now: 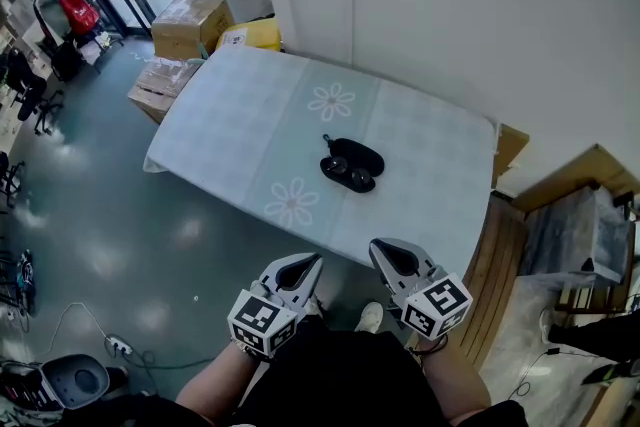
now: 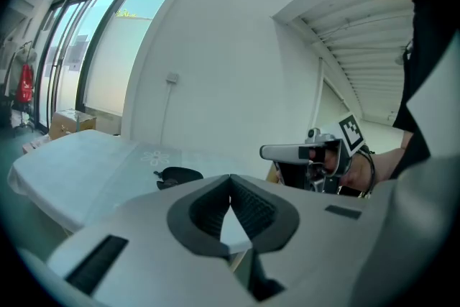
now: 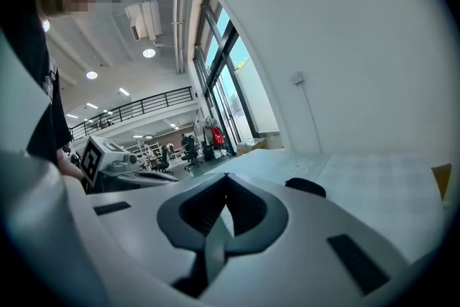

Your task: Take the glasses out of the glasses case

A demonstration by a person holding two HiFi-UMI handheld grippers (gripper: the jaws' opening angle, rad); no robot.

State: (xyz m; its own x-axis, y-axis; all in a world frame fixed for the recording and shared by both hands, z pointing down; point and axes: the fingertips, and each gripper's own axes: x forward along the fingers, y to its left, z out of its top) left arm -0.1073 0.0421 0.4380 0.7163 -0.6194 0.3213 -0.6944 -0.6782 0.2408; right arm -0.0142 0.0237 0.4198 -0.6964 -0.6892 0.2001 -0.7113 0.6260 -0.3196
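left gripper [image 1: 303, 265] and right gripper [image 1: 386, 251] held low by the near edge of the table [image 1: 230, 130]
both have their jaws closed together with nothing in them. the black glasses case [image 1: 352, 165] lies in the middle of the table, well apart from both.

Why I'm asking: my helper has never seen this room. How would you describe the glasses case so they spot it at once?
Find the long table under a pale cloth by the white wall. Near its middle, between two printed flowers, lies the glasses case: the only dark object on it.
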